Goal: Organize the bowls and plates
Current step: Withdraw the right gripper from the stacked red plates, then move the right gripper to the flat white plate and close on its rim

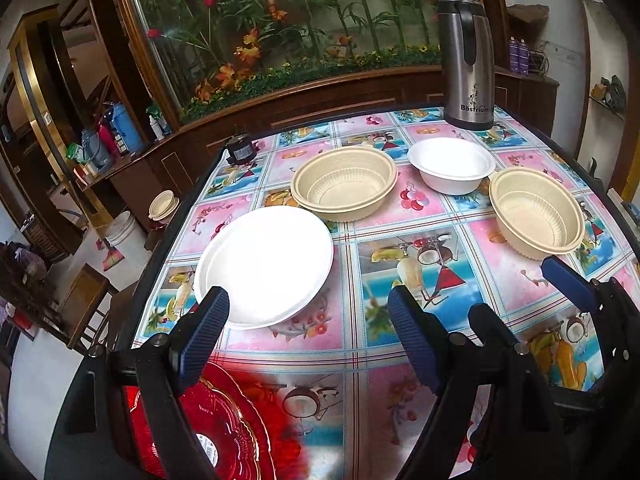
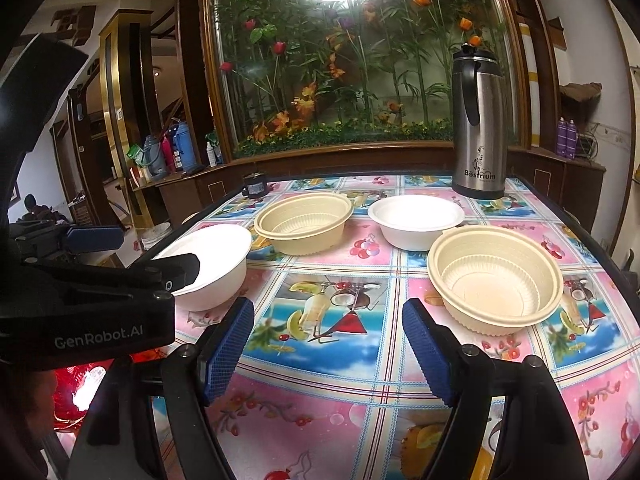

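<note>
On the patterned table, a large white bowl (image 1: 264, 266) sits front left, a beige ribbed bowl (image 1: 344, 184) behind it, a small white bowl (image 1: 451, 165) at the back and a second beige bowl (image 1: 536, 212) at the right. A red glass plate (image 1: 224, 432) lies at the near left edge. My left gripper (image 1: 308, 316) is open and empty, its left finger over the white bowl's near rim. My right gripper (image 2: 328, 324) is open and empty above the table, the beige bowl (image 2: 496, 276) just right of its right finger. The large white bowl (image 2: 212, 268) also shows there.
A steel thermos jug (image 1: 466, 64) stands at the table's back right corner. A small black object (image 1: 240, 150) sits at the back left edge. The table's dark rim (image 1: 176, 232) drops off at the left. The left gripper's body (image 2: 80, 292) shows at the left of the right wrist view.
</note>
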